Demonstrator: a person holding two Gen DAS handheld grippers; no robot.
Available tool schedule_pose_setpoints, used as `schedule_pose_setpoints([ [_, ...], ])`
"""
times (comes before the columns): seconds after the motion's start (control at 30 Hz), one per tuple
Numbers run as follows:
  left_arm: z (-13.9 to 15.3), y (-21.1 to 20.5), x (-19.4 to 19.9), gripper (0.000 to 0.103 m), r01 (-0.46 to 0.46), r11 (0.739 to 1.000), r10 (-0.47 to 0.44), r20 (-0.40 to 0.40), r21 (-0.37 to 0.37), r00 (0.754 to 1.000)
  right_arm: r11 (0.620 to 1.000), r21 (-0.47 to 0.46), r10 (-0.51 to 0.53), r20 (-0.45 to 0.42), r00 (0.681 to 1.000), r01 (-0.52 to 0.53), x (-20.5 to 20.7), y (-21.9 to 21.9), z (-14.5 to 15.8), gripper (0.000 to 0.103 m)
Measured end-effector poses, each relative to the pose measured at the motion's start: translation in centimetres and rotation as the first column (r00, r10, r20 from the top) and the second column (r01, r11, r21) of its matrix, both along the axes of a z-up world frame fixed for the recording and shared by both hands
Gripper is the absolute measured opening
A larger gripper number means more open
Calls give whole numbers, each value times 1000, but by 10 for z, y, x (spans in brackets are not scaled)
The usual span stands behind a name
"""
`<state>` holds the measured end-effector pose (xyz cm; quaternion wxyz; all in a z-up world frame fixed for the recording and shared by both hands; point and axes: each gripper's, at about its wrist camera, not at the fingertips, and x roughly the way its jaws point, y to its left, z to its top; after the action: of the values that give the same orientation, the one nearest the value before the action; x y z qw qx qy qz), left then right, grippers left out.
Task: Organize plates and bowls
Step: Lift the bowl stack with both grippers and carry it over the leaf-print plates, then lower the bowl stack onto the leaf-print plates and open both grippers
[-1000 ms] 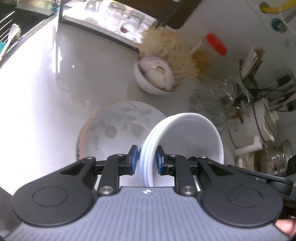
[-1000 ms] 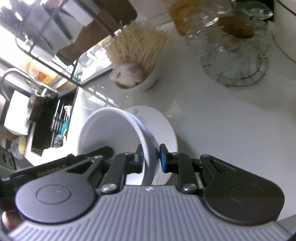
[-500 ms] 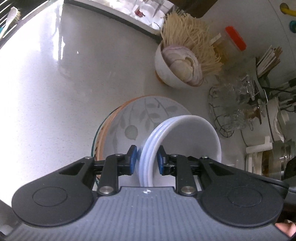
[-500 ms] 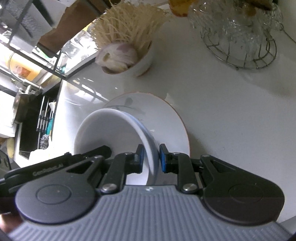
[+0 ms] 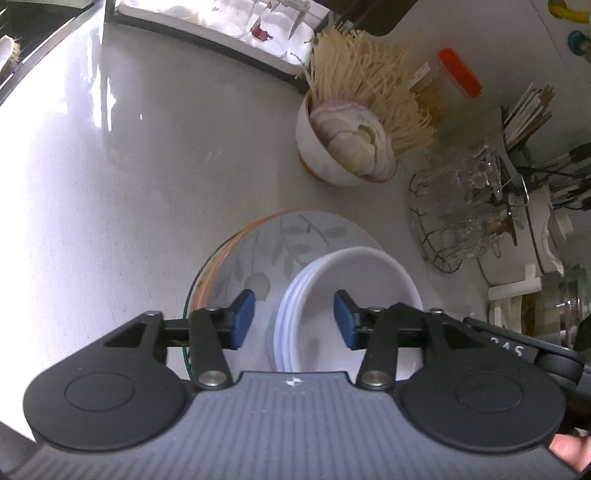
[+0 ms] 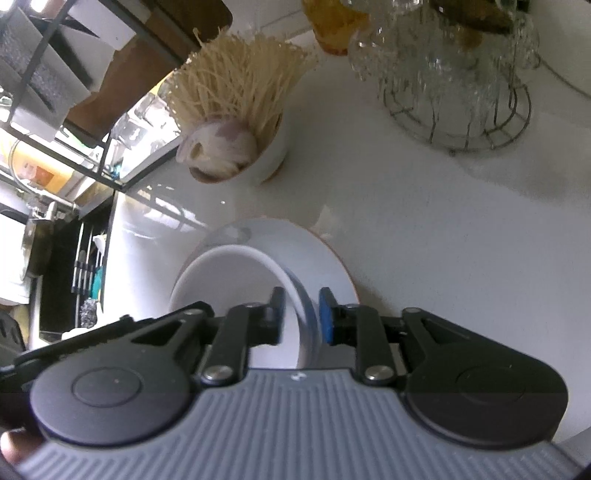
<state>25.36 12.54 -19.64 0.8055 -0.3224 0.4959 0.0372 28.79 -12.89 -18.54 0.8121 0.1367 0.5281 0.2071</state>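
Observation:
A stack of white bowls [image 5: 351, 295] sits on a stack of plates; the top plate [image 5: 291, 240] has a grey leaf pattern. My left gripper [image 5: 293, 321] is open, its blue pads apart on either side of the bowls' left rim. In the right wrist view my right gripper [image 6: 301, 317] still straddles the right rim of the bowl stack [image 6: 236, 273], with its pads slightly apart from the rim. The plate stack [image 6: 325, 258] shows beneath.
A white bowl [image 5: 332, 162] with sliced onion and dry noodles stands beyond the plates. A wire basket of glassware [image 5: 461, 210] is at the right, with jars and utensils behind it. A glass rack [image 5: 229, 22] lines the back. The sink area [image 6: 74, 266] lies left.
The bowl stack came down onto the plates. My left gripper opened wide and let go of the rim. My right gripper's pads loosened slightly.

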Motion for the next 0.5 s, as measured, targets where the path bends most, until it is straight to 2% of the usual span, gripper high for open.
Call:
schedule_pose_setpoints([
  [0.07, 2, 2, 1, 59, 9, 1000, -9, 6, 9, 1000, 1000, 10, 13, 21, 1000, -13, -2, 1, 3, 47],
  [0.17, 9, 5, 2, 59, 34, 999, -34, 26, 17, 999, 1000, 5, 8, 41, 999, -8, -5, 5, 6, 47],
  [0.27, 18, 8, 3, 59, 70, 996, -73, 54, 48, 996, 998, -55, 9, 86, 996, -4, -11, 11, 10, 47],
  [0.4, 30, 11, 4, 59, 109, 988, -117, 74, 108, 990, 999, -54, 1, 112, 994, 5, -15, 11, 17, 46],
  [0.5, 38, 11, 3, 59, 127, 984, -139, 93, 124, 986, 998, -54, -9, 143, 990, 17, -17, 9, 25, 46],
])
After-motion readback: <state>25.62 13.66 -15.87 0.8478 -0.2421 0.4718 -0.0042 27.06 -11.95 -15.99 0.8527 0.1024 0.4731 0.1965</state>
